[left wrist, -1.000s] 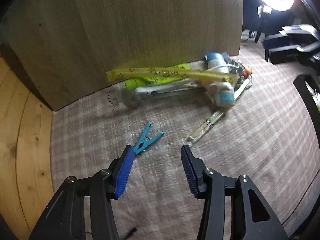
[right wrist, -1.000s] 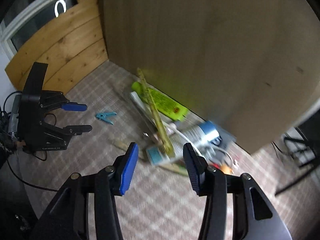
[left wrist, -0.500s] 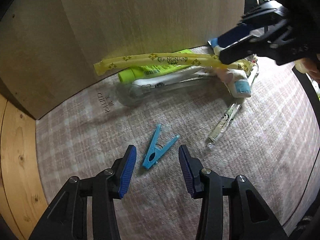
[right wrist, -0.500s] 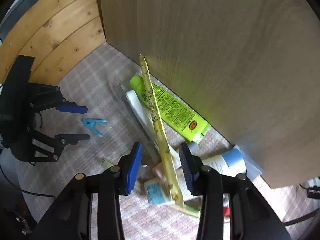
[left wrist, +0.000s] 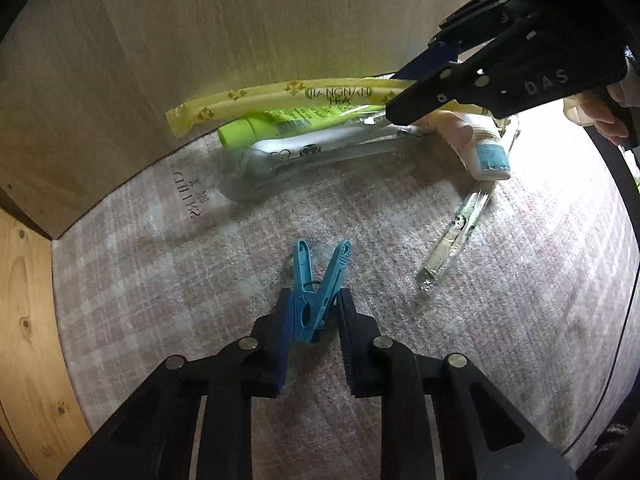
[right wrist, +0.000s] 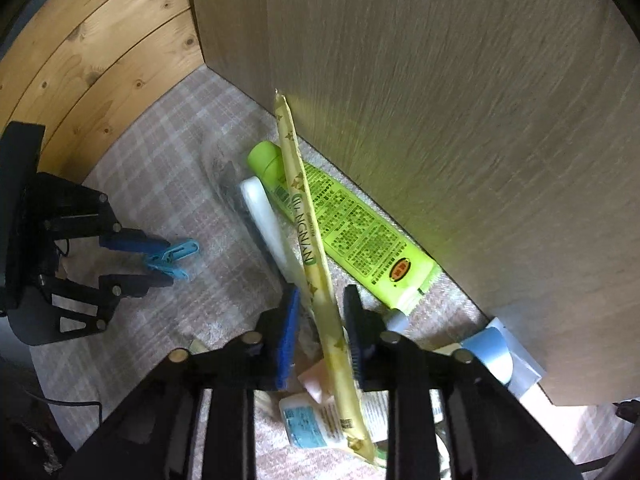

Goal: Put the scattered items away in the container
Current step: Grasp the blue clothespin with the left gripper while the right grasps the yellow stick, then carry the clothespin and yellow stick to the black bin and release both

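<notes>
A blue clothespin (left wrist: 316,300) lies on the plaid mat, its rear end between the pads of my left gripper (left wrist: 315,294). The jaws are closing and both pads touch the pin. The right wrist view shows the same grip (right wrist: 165,262) on the clothespin (right wrist: 178,252). A long yellow tea packet (right wrist: 304,216) leans over a pile by the wood panel. My right gripper (right wrist: 322,292) straddles its lower part with jaws closing. The packet rests near the right pad, with a gap at the left pad. In the left wrist view the right gripper (left wrist: 392,96) sits at the end of the packet (left wrist: 288,94).
Under the packet lie a lime-green tube (right wrist: 360,240), a white tube (right wrist: 264,216) and a small white bottle with a blue label (left wrist: 486,156). A clear sachet (left wrist: 456,236) lies apart on the mat (left wrist: 500,320). A tall wood-grain panel (left wrist: 240,20) stands behind; pine boards (left wrist: 24,320) lie at left.
Both grippers have come down and their jaws have narrowed. The left now encloses the clothespin, which lay ahead of it before. The right has slid in over the yellow packet.
</notes>
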Motion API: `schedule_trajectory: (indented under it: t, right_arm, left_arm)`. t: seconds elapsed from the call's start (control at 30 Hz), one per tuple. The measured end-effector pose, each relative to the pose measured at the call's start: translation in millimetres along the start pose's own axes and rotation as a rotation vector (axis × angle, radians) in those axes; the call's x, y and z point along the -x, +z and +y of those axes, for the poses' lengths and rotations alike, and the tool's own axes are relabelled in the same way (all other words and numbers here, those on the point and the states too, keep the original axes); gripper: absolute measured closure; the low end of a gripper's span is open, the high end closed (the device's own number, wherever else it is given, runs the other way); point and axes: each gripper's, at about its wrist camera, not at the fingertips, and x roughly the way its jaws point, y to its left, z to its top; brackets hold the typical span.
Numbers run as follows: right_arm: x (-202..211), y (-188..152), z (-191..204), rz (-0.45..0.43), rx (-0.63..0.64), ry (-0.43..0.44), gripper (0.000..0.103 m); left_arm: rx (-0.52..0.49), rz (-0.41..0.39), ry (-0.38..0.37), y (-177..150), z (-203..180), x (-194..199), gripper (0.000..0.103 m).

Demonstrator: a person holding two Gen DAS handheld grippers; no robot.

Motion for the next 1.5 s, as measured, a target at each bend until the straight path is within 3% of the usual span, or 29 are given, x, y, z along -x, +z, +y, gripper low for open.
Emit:
schedule_trajectory:
  t: [0.4, 0.73, 0.93, 1.13, 1.5]
  right_arm:
    - [26.8, -12.3, -3.2, -0.06, -0.098, 0.064, 0.09]
    - [82.9, -61.3, -5.5, -0.132, -0.177, 0.055, 0.091]
    - [131.0, -115.2, -17.1, -0.212, -0.283, 0.037, 0.091]
    - [176.0, -191.7, -40.3, -0.271, -0.433, -0.022, 0.091]
    - [256.4, -331.7, -73.4, -0.358, -0.649, -0.154, 0.091]
  left_arm:
    - [0.03, -0.045, -0.001, -9.3, -5.2, 10.7, 0.084]
    - [0.053, -0.116, -0.007, -20.6, -26.5, 53.2, 0.084]
    - [0.033, -0.16, -0.015, -6.6, -65.7, 74.6, 0.084]
    - [-0.022, -0.213, -0.049, 8.8, -121.0, 102.4, 0.084]
    - [-0.199, -0.282, -0.117, 54.7, -259.3, 131.2, 0.084]
